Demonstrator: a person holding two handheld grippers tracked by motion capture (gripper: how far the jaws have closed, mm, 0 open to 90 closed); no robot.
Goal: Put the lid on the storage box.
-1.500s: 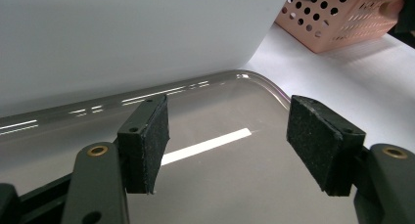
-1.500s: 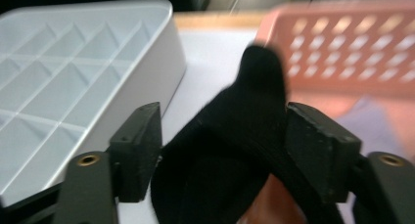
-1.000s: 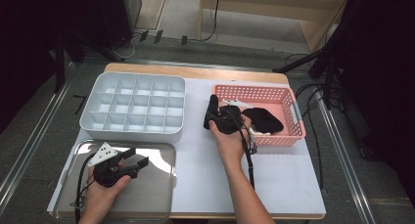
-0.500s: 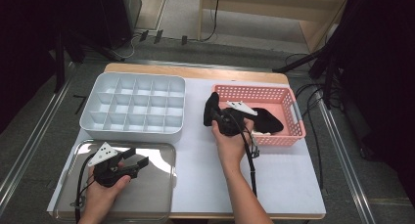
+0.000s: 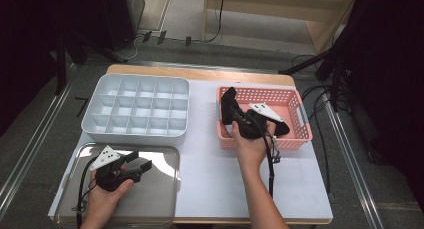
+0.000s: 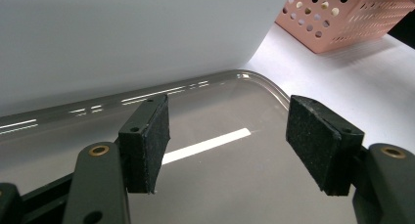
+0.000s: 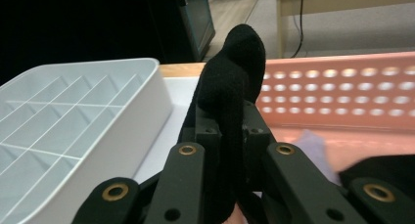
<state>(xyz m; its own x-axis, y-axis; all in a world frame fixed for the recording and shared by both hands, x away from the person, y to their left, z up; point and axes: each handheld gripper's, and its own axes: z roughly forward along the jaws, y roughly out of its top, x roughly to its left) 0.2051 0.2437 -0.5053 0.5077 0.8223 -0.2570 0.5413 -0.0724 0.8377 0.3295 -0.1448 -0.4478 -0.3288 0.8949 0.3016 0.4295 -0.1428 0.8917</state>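
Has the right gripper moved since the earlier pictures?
Yes. The right gripper, its jaws just closing on a black cloth, has shifted toward the left wall of the pink basket, nearer the white divided tray.

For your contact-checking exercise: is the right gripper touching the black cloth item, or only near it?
Touching. In the right gripper view, the right gripper has both jaws pressed against the black cloth item, which bulges above them with no gap either side.

Black cloth [image 7: 230, 87], pink basket [image 5: 295, 96], probably white organiser [image 5: 100, 124]
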